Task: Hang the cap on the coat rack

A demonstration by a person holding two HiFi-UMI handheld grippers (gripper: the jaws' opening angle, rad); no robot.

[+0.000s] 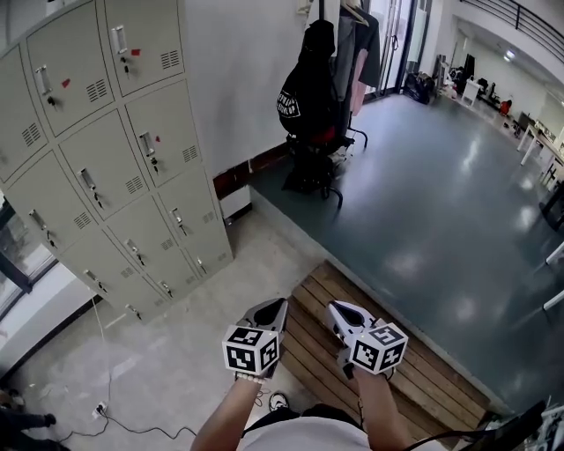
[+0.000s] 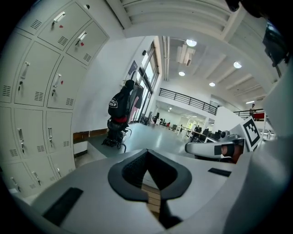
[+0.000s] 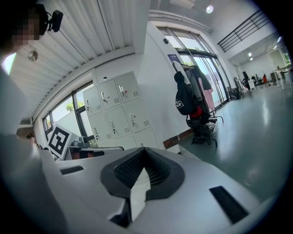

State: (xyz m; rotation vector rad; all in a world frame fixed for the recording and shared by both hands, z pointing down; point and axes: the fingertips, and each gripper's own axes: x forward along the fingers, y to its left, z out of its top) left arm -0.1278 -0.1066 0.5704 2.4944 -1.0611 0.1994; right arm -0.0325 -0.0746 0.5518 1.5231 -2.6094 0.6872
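Wooden pallet (image 1: 423, 374) underfoot, left tool (image 1: 280, 306) and right tool (image 1: 335, 310) both pinched together, empty, coat rack (image 1: 322, 11) well ahead.

Beige lockers (image 1: 106, 167), black jacket (image 1: 308, 97), teal floor (image 1: 423, 203), grey left gripper (image 1: 280, 306)

left gripper (image 1: 278, 306): closed, empty | right gripper (image 1: 336, 310): closed, empty

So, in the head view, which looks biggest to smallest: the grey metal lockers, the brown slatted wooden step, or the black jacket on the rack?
1. Grey metal lockers.
2. Brown slatted wooden step.
3. Black jacket, though it hangs farther off, so its real size is unsure.
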